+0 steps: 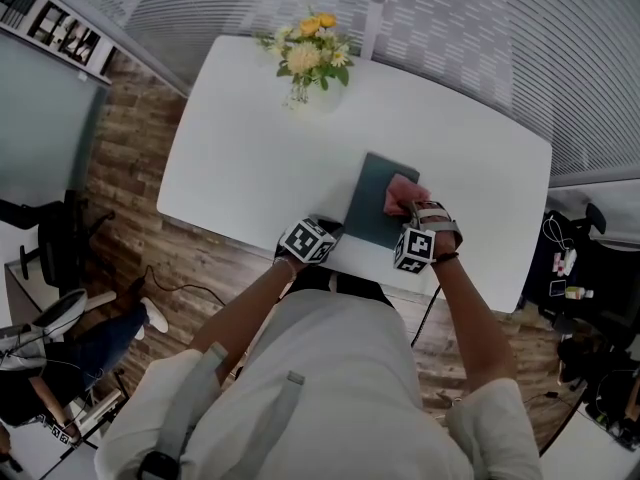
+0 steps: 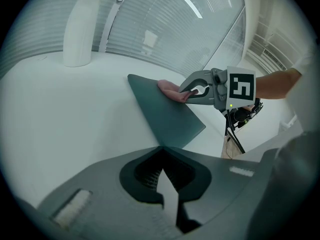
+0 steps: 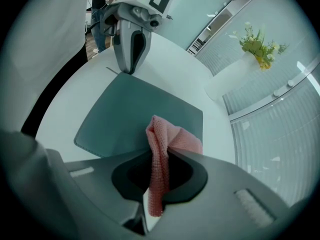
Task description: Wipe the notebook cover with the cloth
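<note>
A dark teal notebook (image 1: 372,196) (image 2: 162,111) (image 3: 130,114) lies flat near the front edge of the white table (image 1: 250,158). My right gripper (image 1: 412,213) (image 3: 160,156) is shut on a pink cloth (image 1: 402,193) (image 3: 172,136) (image 2: 170,88), and the cloth rests on the cover's right part. My left gripper (image 1: 328,230) (image 2: 162,151) (image 3: 130,70) has its jaws together, tips down at the notebook's near-left corner. I cannot tell whether that corner is pinched.
A white vase of yellow flowers (image 1: 312,68) (image 3: 257,41) stands at the table's far edge. The table's front edge runs just below both grippers. Wooden floor, a cable and office clutter surround the table, and a seated person (image 1: 60,348) is at the lower left.
</note>
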A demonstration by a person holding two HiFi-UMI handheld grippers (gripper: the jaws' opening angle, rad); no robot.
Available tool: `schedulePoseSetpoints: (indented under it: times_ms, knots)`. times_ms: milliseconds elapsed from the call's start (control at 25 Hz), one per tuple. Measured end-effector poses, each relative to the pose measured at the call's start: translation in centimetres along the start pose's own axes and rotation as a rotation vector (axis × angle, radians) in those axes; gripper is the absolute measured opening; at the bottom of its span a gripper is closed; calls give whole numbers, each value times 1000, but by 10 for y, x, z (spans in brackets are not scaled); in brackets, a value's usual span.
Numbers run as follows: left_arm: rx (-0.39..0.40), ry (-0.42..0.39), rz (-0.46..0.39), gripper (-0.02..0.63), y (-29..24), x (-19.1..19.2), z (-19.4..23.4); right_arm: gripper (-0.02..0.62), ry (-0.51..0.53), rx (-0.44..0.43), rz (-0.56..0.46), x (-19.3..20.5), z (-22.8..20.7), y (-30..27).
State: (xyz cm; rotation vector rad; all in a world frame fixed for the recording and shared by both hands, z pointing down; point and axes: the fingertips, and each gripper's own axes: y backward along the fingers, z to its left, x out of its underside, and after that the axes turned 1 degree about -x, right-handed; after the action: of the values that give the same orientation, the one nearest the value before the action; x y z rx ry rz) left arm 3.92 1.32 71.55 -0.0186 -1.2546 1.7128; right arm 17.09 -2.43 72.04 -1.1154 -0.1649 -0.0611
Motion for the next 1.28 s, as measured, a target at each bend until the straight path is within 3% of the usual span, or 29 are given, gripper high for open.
schedulePoseSetpoints:
  times_ms: [1280]
  knots:
    - [-5,-2,0,-2,-1,1,0,15,-95,-121,-81,-32,72,29]
